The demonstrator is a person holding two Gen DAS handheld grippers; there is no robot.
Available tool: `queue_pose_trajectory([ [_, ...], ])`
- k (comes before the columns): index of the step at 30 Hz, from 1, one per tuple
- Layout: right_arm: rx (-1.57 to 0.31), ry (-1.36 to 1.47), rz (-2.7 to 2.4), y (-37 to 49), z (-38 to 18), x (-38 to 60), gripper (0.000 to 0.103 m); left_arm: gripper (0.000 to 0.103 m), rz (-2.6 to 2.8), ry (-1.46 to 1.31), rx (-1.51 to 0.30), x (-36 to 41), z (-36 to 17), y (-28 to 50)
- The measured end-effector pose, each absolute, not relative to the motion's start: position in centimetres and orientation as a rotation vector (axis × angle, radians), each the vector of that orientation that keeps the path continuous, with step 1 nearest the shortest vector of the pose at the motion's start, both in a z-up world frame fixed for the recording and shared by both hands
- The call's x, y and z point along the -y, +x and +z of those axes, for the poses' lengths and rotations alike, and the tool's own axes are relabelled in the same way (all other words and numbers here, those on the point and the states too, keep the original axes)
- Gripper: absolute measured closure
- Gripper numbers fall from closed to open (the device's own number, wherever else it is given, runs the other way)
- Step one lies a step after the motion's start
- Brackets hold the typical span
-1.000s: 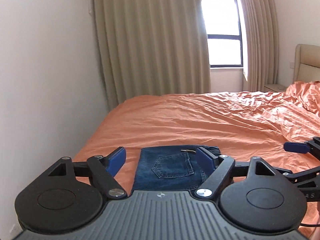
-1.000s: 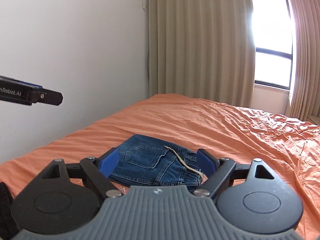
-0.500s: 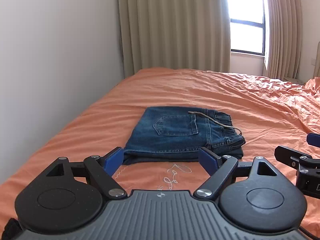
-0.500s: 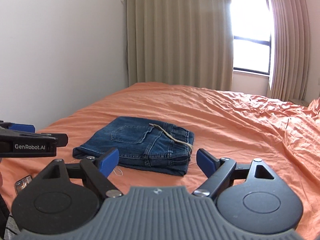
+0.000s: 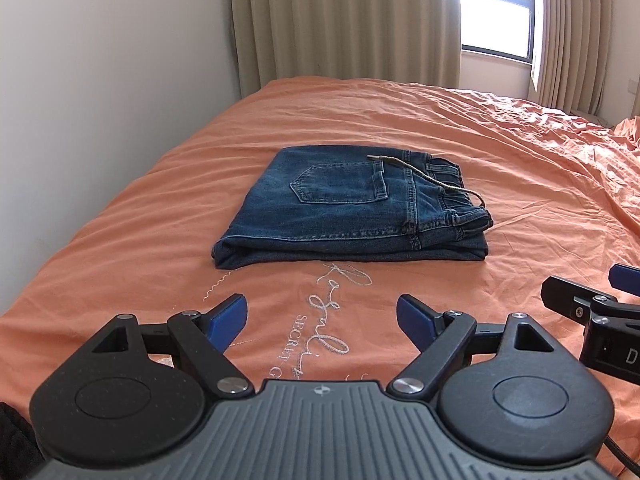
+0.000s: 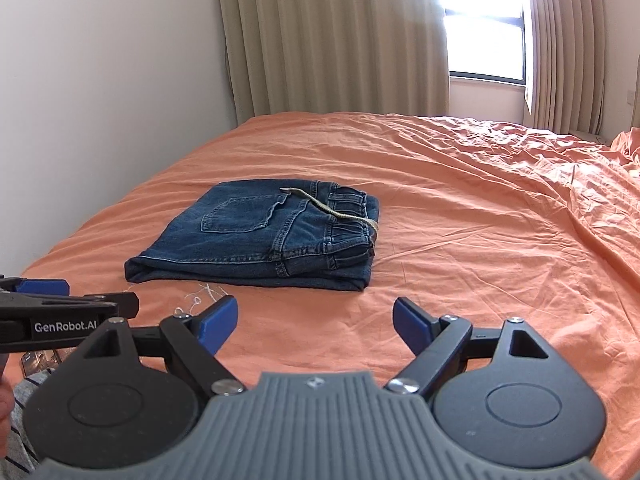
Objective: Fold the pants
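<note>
The blue jeans point(image 5: 352, 208) lie folded in a compact rectangle on the orange bedsheet point(image 5: 480, 140), back pocket up, with a tan drawstring point(image 5: 432, 178) across the waistband. They also show in the right wrist view point(image 6: 264, 240). My left gripper point(image 5: 320, 316) is open and empty, held back from the near edge of the jeans. My right gripper point(image 6: 316, 316) is open and empty, also short of the jeans. The right gripper shows at the right edge of the left wrist view point(image 5: 592, 308); the left gripper shows at the left edge of the right wrist view point(image 6: 60, 308).
A white wall point(image 5: 100, 80) runs along the bed's left side. Beige curtains point(image 5: 348, 20) and a bright window point(image 5: 496, 12) stand behind the bed. Rumpled bedding point(image 6: 560, 184) lies to the right. Embroidered lettering point(image 5: 320, 320) marks the sheet near me.
Both grippers have pulled back and risen from the jeans, which stay folded on the bed. Both grippers remain open.
</note>
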State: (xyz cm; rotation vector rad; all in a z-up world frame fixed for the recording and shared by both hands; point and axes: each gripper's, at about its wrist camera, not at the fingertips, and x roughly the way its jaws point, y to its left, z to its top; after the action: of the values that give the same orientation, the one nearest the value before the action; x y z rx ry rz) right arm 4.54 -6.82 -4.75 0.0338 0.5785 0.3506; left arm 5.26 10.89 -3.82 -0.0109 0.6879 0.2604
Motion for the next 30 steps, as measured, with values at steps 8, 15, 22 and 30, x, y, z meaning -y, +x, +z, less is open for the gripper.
queue_pose_trajectory([
  [8,-0.562,0.025,0.356,4.06,-4.25,6.76,0.022,0.004,0.262,-0.011,-0.686,-10.81,-3.50,5.08],
  [15,-0.558,0.034,0.350,4.00,-4.11,7.19,0.022,0.004,0.252,-0.006,-0.683,-10.70,-3.22,5.12],
  [22,-0.558,0.036,0.356,3.99,-4.14,7.33,0.022,0.004,0.252,0.011,-0.684,-10.32,-3.11,5.14],
  [30,-0.558,0.040,0.355,3.85,-4.06,7.61,0.022,0.004,0.250,0.015,-0.684,-10.01,-3.02,5.15],
])
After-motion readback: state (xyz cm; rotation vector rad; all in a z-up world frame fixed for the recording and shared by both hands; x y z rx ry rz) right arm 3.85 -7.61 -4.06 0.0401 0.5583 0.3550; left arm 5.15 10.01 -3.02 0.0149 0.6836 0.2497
